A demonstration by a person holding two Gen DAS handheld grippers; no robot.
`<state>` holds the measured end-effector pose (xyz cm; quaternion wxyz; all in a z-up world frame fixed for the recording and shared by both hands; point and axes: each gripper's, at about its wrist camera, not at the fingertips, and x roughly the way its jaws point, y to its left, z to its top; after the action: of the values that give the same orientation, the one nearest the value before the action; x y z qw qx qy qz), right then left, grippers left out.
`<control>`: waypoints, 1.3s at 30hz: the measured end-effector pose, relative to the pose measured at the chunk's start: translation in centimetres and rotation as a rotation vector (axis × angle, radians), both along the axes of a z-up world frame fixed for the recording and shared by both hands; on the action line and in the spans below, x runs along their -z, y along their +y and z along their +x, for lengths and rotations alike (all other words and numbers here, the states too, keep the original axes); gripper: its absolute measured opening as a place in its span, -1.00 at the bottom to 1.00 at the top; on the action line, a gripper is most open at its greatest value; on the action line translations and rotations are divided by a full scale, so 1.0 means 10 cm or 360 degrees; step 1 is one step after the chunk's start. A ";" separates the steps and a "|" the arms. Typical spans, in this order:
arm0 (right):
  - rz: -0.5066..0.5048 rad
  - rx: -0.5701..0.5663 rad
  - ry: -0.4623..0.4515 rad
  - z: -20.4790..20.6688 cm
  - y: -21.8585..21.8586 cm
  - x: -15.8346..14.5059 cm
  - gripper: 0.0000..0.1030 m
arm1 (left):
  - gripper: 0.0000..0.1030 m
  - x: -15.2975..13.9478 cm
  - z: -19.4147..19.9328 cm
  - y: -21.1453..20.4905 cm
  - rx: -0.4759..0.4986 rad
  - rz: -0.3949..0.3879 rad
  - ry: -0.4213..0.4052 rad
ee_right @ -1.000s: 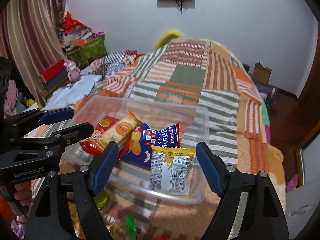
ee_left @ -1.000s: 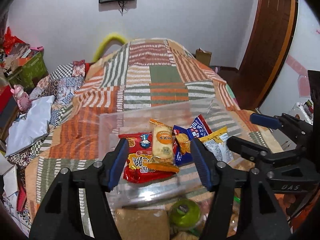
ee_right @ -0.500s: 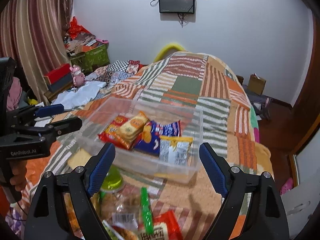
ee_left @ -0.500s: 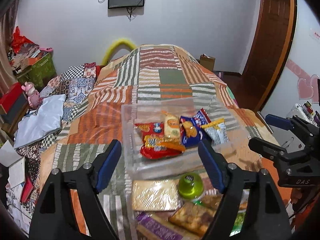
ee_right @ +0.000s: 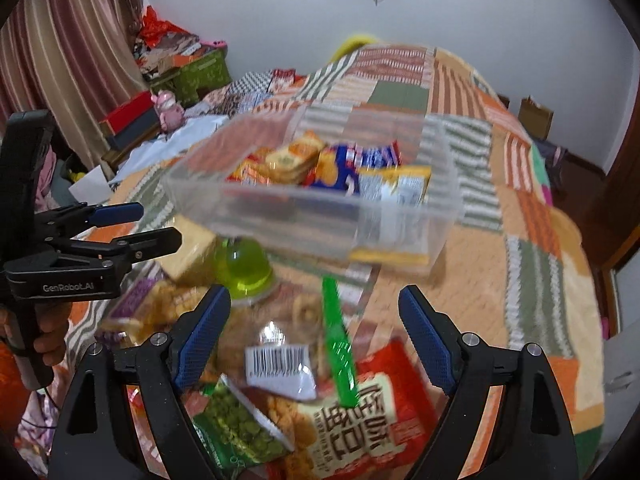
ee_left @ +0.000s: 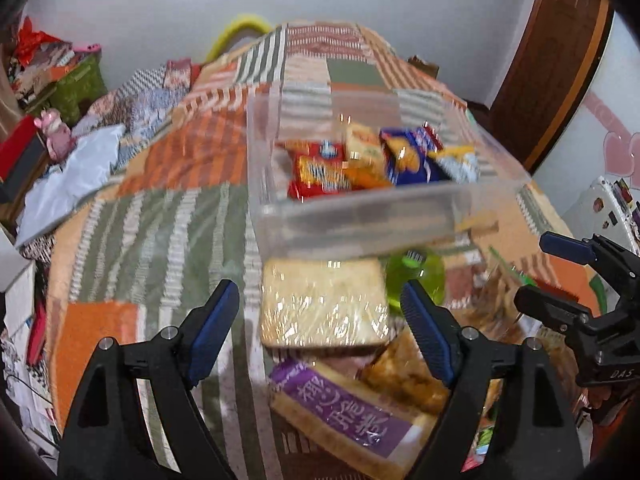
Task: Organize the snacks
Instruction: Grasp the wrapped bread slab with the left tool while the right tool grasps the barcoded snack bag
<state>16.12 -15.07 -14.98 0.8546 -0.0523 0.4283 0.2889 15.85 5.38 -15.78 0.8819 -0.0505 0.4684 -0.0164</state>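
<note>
A patchwork bed (ee_left: 168,200) filled the room; white wall (ee_right: 280,8) far, curtain (ee_right: 68,60) left, door (ee_left: 552,64) right.

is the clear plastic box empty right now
No, the clear plastic box on the bed already holds several snack packets, among them a blue packet and a red packet.

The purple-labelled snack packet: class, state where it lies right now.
In the left wrist view the purple-labelled snack packet lies low in the middle on the bedspread, just nearer the camera than the clear-wrapped cracker pack.
</note>
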 end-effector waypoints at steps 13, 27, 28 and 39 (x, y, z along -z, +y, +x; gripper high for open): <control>0.0097 -0.0063 0.0203 -0.04 0.03 0.27 0.63 | 0.61 0.32 0.07 0.01 -0.0014 -0.0078 0.0091; 0.0170 -0.0067 0.0219 -0.07 0.01 0.27 0.06 | 0.53 0.29 -0.08 0.02 -0.0020 -0.0053 -0.0006; 0.0167 -0.0064 0.0204 -0.08 0.00 0.26 0.03 | 0.53 0.28 -0.09 0.03 -0.0023 -0.0053 -0.0011; 0.0157 0.0004 0.0088 -0.10 -0.14 0.05 -0.11 | 0.53 -0.01 -0.27 0.18 -0.0079 -0.0063 -0.0116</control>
<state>15.12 -16.45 -15.53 0.8443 -0.0016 0.4371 0.3100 13.14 7.16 -15.63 0.8973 -0.0790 0.4343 -0.0057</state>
